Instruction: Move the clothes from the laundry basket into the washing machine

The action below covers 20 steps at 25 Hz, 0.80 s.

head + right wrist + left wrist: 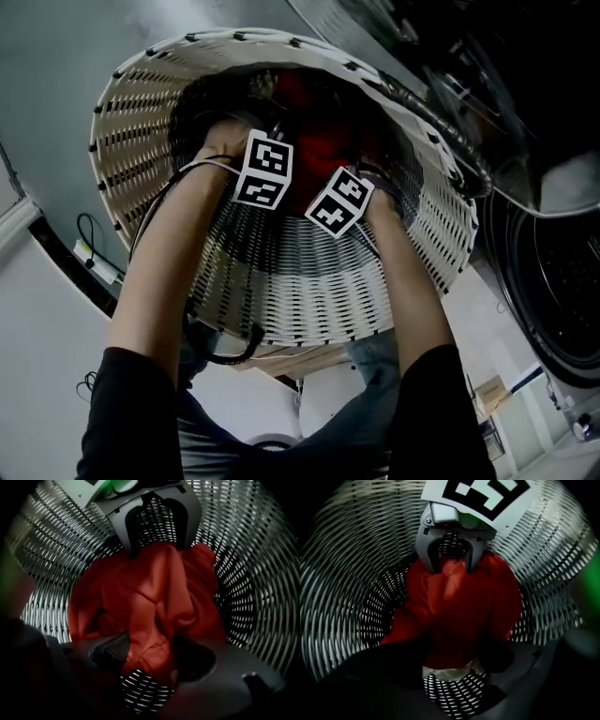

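Left gripper and right gripper both stand spread astride folds of the red garment on the wicker laundry basket's bottom, so each should pinch a thick fold, clear of the weave.

A laundry room, going by the washing machine (front-loading drum) beside a woven laundry basket.

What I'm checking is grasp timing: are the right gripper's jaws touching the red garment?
Touching. The right gripper view shows the red garment bunched between the right gripper's open jaws, its folds lying against both inner faces.
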Each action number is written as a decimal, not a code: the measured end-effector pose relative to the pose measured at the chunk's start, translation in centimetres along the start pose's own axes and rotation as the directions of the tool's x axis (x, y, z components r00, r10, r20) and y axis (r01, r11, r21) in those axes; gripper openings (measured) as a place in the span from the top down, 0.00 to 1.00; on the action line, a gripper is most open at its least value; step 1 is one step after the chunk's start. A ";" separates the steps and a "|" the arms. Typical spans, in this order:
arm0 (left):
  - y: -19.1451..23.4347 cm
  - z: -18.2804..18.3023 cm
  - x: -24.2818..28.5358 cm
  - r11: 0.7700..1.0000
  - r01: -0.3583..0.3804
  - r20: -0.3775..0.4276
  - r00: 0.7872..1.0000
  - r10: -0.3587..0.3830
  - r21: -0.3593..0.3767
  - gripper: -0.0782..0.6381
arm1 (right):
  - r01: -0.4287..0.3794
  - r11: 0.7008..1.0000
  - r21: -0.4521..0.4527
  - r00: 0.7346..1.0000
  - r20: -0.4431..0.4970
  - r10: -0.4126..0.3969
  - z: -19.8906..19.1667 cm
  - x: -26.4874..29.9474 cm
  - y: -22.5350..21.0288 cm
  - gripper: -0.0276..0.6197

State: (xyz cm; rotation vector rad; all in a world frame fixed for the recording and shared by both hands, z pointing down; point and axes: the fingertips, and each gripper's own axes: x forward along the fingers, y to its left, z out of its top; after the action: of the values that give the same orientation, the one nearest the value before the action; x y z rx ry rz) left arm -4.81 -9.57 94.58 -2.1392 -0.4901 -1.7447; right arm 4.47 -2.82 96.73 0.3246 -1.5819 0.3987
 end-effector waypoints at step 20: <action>1.9 1.1 -10.5 0.895 0.030 0.183 0.981 0.058 -0.444 0.79 | 0.056 0.945 0.323 0.930 0.327 -0.167 3.9 -12.9 -3.9 0.86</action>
State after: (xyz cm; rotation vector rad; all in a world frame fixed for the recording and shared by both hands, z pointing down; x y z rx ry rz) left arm -4.91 -11.31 84.00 -2.6343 -0.1192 -1.7843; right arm 3.41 -8.53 83.99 0.7610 -1.8388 0.5217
